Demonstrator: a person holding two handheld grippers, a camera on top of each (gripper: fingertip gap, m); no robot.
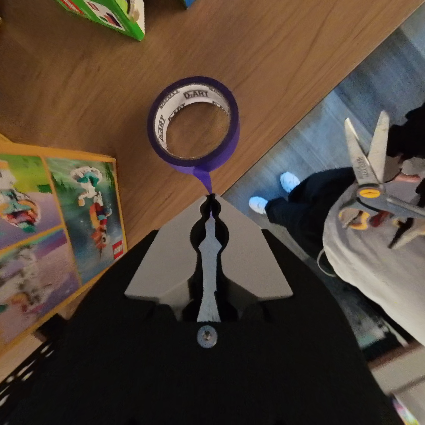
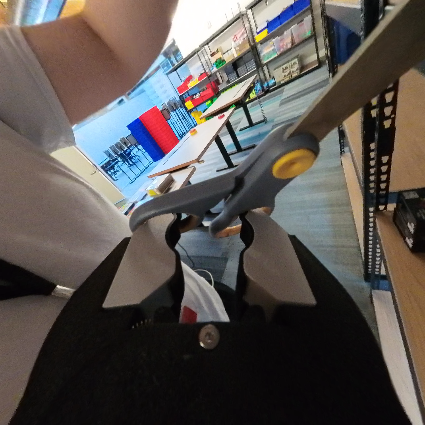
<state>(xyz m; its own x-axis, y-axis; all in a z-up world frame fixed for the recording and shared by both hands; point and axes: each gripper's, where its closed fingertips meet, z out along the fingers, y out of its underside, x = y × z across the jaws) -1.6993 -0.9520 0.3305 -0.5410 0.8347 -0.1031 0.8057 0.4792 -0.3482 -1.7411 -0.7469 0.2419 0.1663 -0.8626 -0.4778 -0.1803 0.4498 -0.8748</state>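
Purple tape end [image 1: 205,178] being pinched by closed left gripper [image 1: 211,197], roll [image 1: 193,122] hanging ahead; scissors [image 2: 248,184] (blades apart) being clamped by handles in half-open right gripper [image 2: 208,220].

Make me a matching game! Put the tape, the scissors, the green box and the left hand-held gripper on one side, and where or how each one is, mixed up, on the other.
Things:
1. tape
2. scissors
3. green box
4. left hand-held gripper

Where or how:
A. at the table's far edge
B. purple roll, hanging by its loose end
C. shut, pinching a strip
D. blades open, handles in the right hand-held gripper

Pairs: 1-B, 2-D, 3-A, 4-C
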